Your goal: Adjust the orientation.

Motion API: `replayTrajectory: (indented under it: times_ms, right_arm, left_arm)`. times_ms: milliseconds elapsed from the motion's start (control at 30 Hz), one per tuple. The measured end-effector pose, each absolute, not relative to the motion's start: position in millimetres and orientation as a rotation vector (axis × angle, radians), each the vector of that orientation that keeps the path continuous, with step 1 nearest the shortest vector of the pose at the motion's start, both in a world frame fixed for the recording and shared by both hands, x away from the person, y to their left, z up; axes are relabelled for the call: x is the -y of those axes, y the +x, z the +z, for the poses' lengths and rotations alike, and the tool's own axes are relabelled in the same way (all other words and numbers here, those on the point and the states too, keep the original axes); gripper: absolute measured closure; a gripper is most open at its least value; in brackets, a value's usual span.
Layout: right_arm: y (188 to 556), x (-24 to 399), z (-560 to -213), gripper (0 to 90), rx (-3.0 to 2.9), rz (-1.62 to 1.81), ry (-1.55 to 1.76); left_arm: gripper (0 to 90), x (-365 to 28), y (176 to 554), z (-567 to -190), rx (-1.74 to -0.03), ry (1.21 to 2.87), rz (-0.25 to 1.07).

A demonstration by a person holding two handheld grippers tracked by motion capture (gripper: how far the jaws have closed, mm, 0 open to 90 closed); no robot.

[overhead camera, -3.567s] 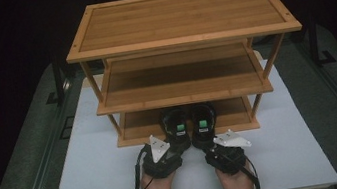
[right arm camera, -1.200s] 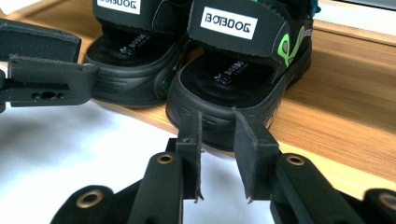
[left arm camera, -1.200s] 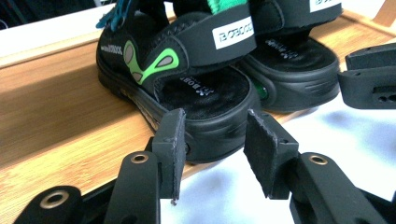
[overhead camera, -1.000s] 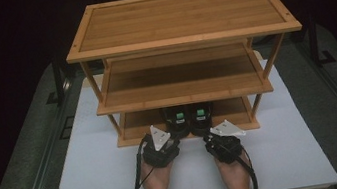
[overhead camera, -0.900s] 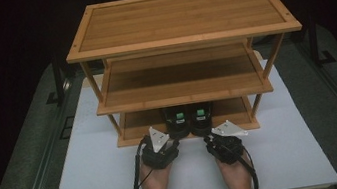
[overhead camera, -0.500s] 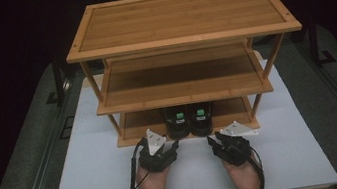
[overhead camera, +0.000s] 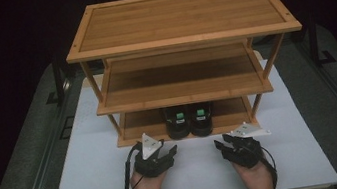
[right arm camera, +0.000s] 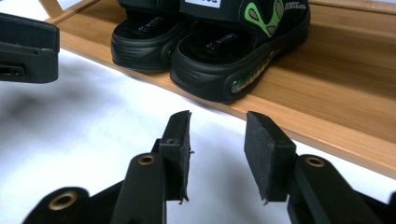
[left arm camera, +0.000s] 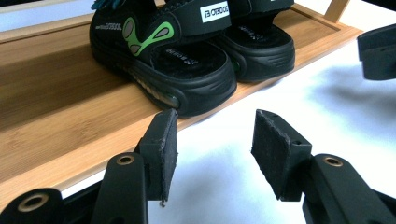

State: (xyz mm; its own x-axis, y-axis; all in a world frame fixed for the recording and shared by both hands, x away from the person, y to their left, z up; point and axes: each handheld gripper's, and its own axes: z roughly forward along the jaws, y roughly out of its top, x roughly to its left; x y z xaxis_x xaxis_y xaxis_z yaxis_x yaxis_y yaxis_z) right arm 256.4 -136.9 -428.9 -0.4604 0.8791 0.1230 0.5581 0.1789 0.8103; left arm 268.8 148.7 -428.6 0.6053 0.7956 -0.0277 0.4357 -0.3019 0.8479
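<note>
Near the table's (overhead camera: 94, 186) front edge, the left gripper (overhead camera: 167, 152) and right gripper (overhead camera: 222, 143) rest with jaws apart, empty, bare white top between them. At 12 o'clock, two sandals (overhead camera: 188, 121) sit on the wooden rack's (overhead camera: 184, 41) bottom shelf.

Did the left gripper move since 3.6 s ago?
Yes. The left gripper backed toward the person, away from the rack; it was at the sandals before.

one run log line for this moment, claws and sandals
left claw: open, empty, on table | right claw: open, empty, on table | sandals: paired on bottom shelf of rack, untouched
</note>
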Motion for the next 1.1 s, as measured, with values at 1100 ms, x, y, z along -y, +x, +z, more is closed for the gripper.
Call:
replayTrajectory:
  times_ms: [1100]
  right_arm:
    - [246,184,-430,56.0,-2.093,1.198,1.399]
  left_arm:
    - [44.1,-176,257,-418,-0.970,1.933,0.495]
